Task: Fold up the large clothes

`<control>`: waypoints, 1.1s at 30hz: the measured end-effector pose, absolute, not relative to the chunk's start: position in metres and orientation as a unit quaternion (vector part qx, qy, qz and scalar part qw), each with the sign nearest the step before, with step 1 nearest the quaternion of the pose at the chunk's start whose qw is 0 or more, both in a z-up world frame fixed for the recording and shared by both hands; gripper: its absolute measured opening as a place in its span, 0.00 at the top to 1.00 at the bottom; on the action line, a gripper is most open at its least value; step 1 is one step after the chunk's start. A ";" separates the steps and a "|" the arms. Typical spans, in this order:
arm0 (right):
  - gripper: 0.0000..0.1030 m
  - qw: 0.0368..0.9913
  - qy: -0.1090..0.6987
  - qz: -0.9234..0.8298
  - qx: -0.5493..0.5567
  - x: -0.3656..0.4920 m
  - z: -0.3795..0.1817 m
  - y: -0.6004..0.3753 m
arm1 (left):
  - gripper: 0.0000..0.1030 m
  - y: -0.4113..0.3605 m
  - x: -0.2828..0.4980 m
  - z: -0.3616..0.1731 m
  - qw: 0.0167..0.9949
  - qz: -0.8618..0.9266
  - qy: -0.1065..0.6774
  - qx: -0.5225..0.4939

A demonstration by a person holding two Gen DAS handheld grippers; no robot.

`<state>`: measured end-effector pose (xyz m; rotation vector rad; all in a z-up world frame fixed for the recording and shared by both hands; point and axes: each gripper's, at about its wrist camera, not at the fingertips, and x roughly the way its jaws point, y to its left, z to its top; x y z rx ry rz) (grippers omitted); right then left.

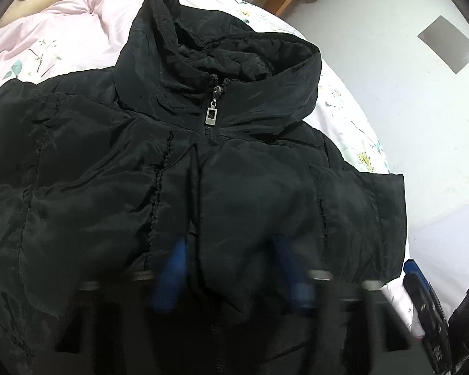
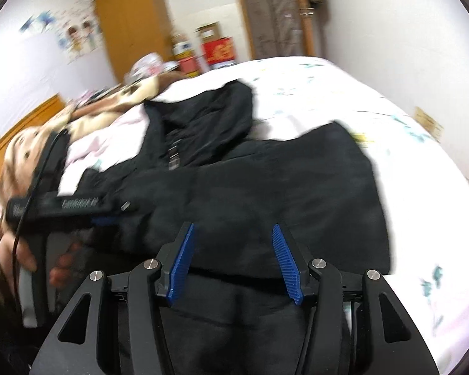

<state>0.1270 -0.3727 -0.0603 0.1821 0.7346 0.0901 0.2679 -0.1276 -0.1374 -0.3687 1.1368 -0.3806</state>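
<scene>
Black padded cloth fills most of what I see: the jacket (image 1: 222, 168) lies front-up on the floral bedsheet (image 1: 353, 115), zipped to the collar, its hood (image 1: 215, 43) pointing toward the pink quilt (image 1: 62, 25) at the far side. From my right wrist view the jacket (image 2: 265, 181) stretches across the bed, sleeves folded in over the body. My left gripper (image 1: 231, 265) points steeply down at the chest of the jacket, straddling the zipper line; its blue pads (image 1: 172, 275) are blurred, and I cannot tell whether they pinch any cloth. In the right view that left gripper (image 2: 109, 218) reaches in from the left, held by a hand (image 2: 31, 250). My right gripper (image 2: 233, 259) tilts down over the jacket's lower part, fingers parted about halfway with nothing between them. Smallest, the silver zipper pull (image 1: 212, 115) hangs just below the collar.
</scene>
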 end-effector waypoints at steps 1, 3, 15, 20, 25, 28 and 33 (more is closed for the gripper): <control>0.50 0.929 0.356 0.031 0.094 0.127 -0.059 -0.380 | 0.74 -0.127 0.267 -0.135 0.811 -0.176 0.530 -0.176; 0.50 0.930 0.353 0.007 0.107 0.125 -0.057 -0.394 | 0.89 -0.125 0.266 -0.127 0.814 -0.182 0.520 -0.184; 0.50 0.926 0.341 -0.026 0.160 0.130 -0.046 -0.421 | 0.91 -0.073 0.242 -0.041 0.863 -0.202 0.408 -0.221; 0.50 0.924 0.351 -0.012 0.151 0.142 -0.051 -0.406 | 0.91 -0.049 0.246 -0.071 0.864 -0.140 0.439 -0.203; 0.50 0.919 0.371 0.011 0.131 0.168 -0.061 -0.381 | 0.91 -0.035 0.252 -0.108 0.850 -0.111 0.470 -0.210; 0.50 0.915 0.388 0.011 0.112 0.183 -0.074 -0.369 | 0.90 -0.033 0.254 -0.125 0.851 -0.096 0.477 -0.197; 0.50 0.901 0.429 0.005 0.068 0.199 -0.103 -0.356 | 0.89 -0.037 0.251 -0.140 0.858 -0.079 0.481 -0.162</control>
